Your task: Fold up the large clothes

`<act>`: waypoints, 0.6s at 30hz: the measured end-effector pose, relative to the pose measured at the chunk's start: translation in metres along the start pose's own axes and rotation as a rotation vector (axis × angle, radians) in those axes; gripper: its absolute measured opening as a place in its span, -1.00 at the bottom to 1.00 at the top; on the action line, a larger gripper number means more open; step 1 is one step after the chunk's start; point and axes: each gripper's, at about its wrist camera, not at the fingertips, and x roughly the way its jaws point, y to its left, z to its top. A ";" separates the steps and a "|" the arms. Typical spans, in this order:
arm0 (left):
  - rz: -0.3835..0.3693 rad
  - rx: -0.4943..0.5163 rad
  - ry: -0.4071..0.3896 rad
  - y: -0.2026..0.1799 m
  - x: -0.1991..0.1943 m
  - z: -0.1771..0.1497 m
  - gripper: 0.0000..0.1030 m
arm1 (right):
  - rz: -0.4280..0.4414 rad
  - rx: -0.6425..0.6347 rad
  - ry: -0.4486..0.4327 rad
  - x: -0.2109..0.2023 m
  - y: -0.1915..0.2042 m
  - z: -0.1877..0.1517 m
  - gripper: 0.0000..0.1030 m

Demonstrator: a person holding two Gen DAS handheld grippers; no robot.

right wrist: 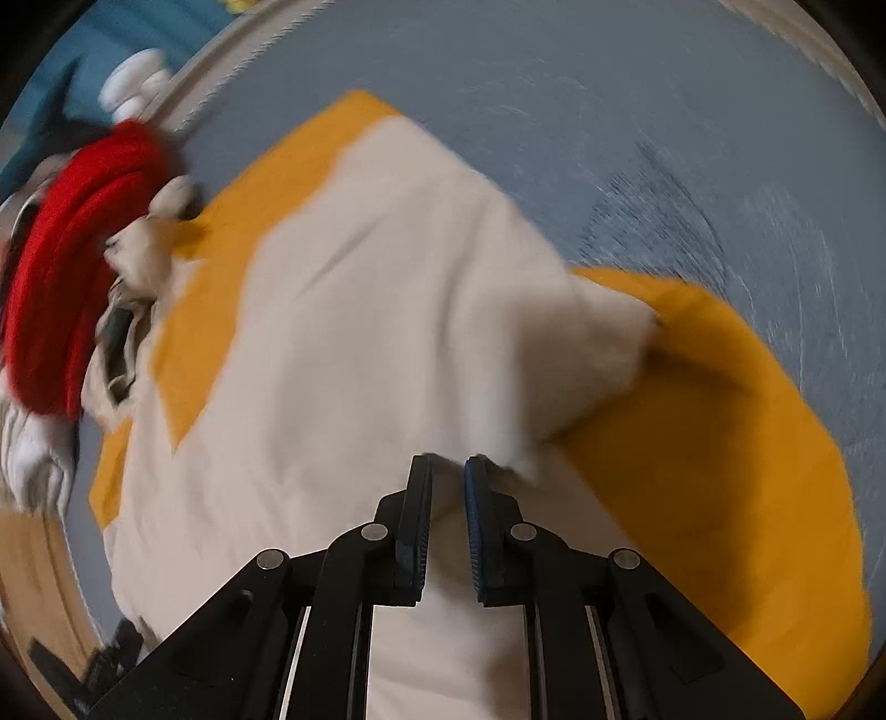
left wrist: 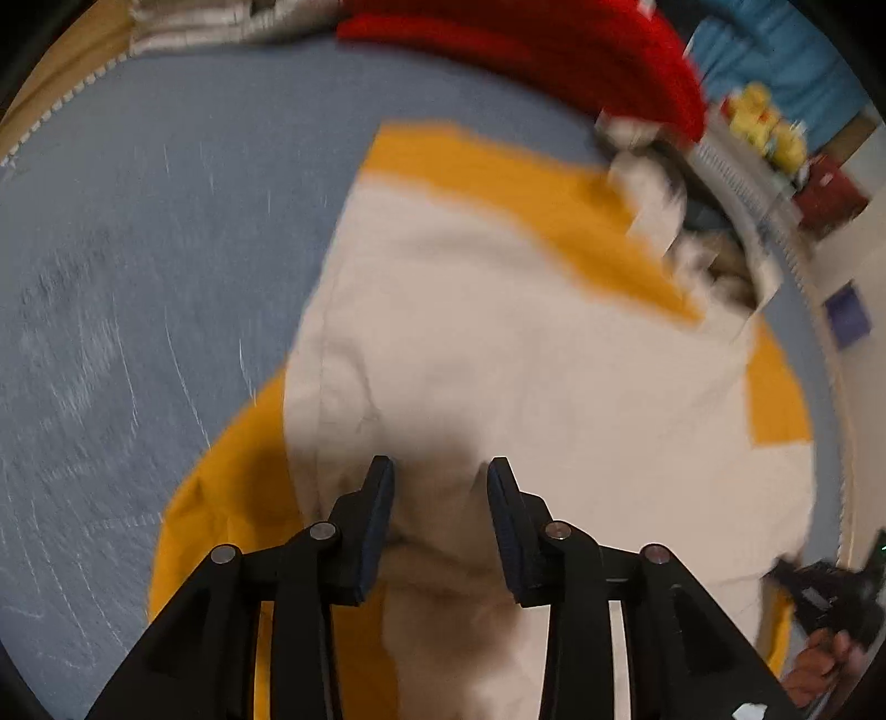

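A large cream garment with orange-yellow panels (left wrist: 498,343) lies spread on a blue sheet (left wrist: 138,277). My left gripper (left wrist: 440,471) hangs over its near edge, jaws apart, with cream cloth under the gap and neither pad pressing on it. In the right wrist view the same garment (right wrist: 343,332) fills the middle. My right gripper (right wrist: 448,468) has its jaws nearly together, and a raised fold of cream cloth is pinched between the pads. A hand with the right gripper's black body (left wrist: 830,592) shows at the lower right of the left wrist view.
A red cloth (left wrist: 554,44) and pale bunched clothes (left wrist: 653,183) lie heaped beyond the garment's far end. The sheet's stitched border (left wrist: 775,221) curves along the right. Yellow and red items (left wrist: 769,127) sit off the sheet. Bare blue sheet (right wrist: 664,111) lies beside the garment.
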 end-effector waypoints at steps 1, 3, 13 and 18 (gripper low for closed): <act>0.003 -0.005 -0.009 -0.001 -0.001 -0.002 -0.39 | -0.036 -0.027 -0.017 -0.007 0.005 0.000 -0.74; 0.004 0.029 -0.052 -0.011 -0.013 -0.001 -0.39 | -0.054 -0.066 -0.084 -0.025 0.012 -0.002 -0.73; 0.003 0.277 -0.237 -0.069 -0.058 -0.017 -0.38 | -0.106 -0.427 -0.334 -0.100 0.066 -0.022 -0.72; -0.020 0.353 -0.294 -0.093 -0.069 -0.024 -0.38 | -0.109 -0.540 -0.361 -0.117 0.075 -0.040 -0.71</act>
